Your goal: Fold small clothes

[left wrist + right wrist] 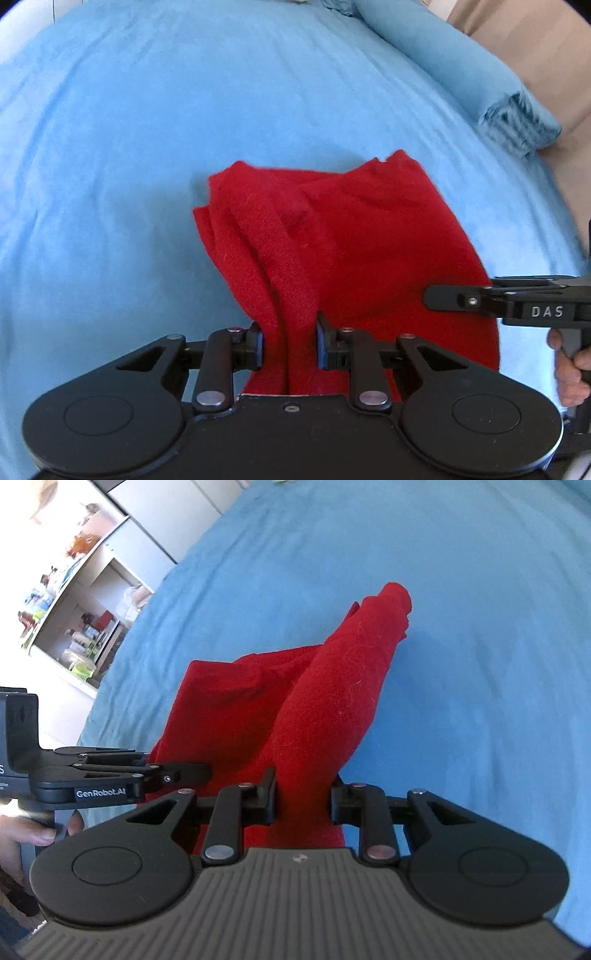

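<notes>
A red knitted garment [332, 236] hangs bunched over the blue bedspread [147, 147], its far end trailing on the bed. My left gripper [290, 343] is shut on a thick fold of it, the blue pads pressed into the cloth. In the right wrist view the same red garment [325, 701] rises in a rolled ridge, and my right gripper [303, 797] is shut on its near end. The right gripper [443, 299] shows side-on at the left view's right edge, and the left gripper [192, 771] shows side-on in the right view, both close together.
A blue pillow [461, 66] lies at the bed's far right against a beige headboard [546, 48]. White shelves [74, 602] with small items stand beyond the bed's left edge. A person's hand [569, 369] holds the right gripper's handle.
</notes>
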Demonstrator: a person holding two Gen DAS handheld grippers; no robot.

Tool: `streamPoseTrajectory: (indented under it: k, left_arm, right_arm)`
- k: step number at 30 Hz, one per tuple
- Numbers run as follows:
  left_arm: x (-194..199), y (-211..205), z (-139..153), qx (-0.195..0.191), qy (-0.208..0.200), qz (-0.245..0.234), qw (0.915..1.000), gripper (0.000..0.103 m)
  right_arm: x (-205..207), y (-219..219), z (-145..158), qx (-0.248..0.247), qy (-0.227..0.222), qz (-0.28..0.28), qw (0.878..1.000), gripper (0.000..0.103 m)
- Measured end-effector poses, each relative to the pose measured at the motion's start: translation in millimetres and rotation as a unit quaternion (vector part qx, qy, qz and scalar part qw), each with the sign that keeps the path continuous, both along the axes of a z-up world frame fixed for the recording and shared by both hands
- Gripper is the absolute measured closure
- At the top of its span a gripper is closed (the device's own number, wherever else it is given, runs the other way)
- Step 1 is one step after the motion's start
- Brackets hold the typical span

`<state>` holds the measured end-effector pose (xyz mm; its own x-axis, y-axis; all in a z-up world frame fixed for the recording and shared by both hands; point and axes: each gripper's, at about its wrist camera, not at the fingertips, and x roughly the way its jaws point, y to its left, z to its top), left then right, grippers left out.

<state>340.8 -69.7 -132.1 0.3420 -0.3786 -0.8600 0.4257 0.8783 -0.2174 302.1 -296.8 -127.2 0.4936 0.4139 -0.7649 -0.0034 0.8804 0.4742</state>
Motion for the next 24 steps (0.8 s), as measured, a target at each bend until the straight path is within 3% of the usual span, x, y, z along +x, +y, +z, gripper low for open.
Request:
streamPoseTrajectory:
  k: [4, 6, 8, 9, 10, 11, 14, 19, 24]
  left_arm:
    - [-9.1, 2.6, -3.8, 0.009, -0.032, 0.007, 0.9994, 0.055]
    - [-12.7, 6.5, 0.1, 0.033, -0.055, 0.016, 0.9978, 0.029]
    - [-16.5, 8.6, 5.9, 0.070, -0.090, 0.034, 0.9929, 0.011]
    - [-18.7, 10.2, 7.7, 0.078, -0.102, 0.038, 0.9910, 0.008]
    - [-20.6, 12.0, 8.0, 0.084, -0.110, 0.044, 0.9894, 0.008]
    - [-21.3, 14.2, 6.8, 0.087, -0.111, 0.049, 0.9889, 0.008]
    - [-22.2, 21.9, -1.0, 0.083, -0.105, 0.066, 0.9888, 0.008]
    - [-30.2, 31.1, -17.8, 0.083, -0.129, 0.075, 0.9854, 0.004]
    - [-35.8, 28.7, -26.0, 0.095, -0.167, 0.066, 0.9791, 0.000]
  right_arm:
    - [-18.6, -22.1, -37.1, 0.042, -0.018, -0.021, 0.999, 0.059]
    - [-22.0, -29.1, -44.3, 0.057, -0.029, -0.024, 0.998, 0.053]
    - [-23.8, -29.0, -43.2, 0.054, -0.038, -0.030, 0.997, 0.033]
    - [-25.9, -29.8, -39.8, 0.043, -0.045, -0.036, 0.997, 0.025]
    - [-28.6, -30.2, -34.2, 0.025, -0.053, -0.045, 0.997, 0.007]
    - [-31.7, -30.2, -28.9, 0.007, -0.063, -0.055, 0.997, 0.000]
    - [-42.4, -28.9, -15.0, -0.028, -0.092, -0.058, 0.994, 0.000]
    - [-49.4, -21.2, -29.4, -0.086, -0.073, -0.043, 0.993, 0.000]
    - [-54.6, -24.3, -46.1, -0.092, -0.086, -0.040, 0.991, 0.000]
